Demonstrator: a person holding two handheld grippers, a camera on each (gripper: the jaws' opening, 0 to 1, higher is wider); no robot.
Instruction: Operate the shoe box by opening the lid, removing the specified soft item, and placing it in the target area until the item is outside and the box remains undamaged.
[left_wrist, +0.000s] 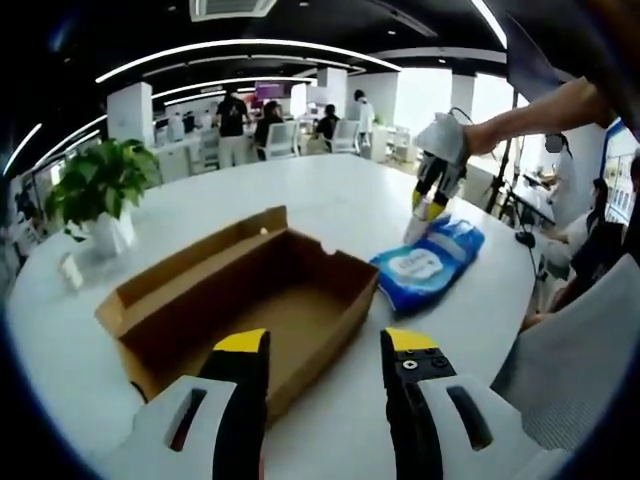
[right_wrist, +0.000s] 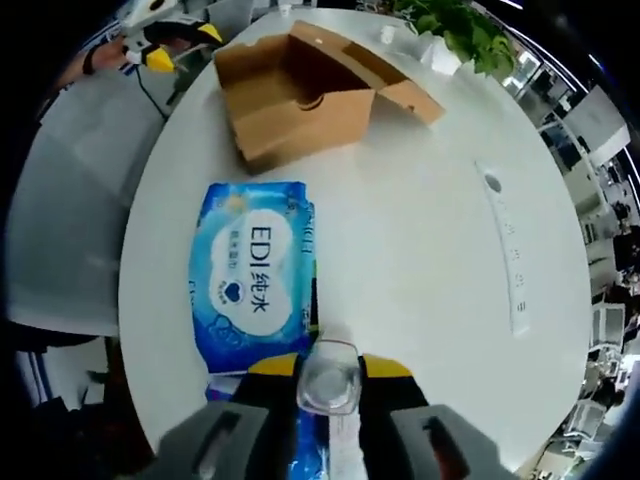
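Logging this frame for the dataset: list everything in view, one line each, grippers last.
Shoe box: one, brown cardboard, lid open, on the table, nothing seen inside.
Soft pack: one, blue and white, flat on the table beside the box, outside it.
Table: one, white, round.
Potted plant: one, green in a white pot, far side of the table.
White strip: one, lying on the table.
People: several, at desks in the background.
Left gripper: open, near the box.
Right gripper: jaws closed on the pack's clear edge.
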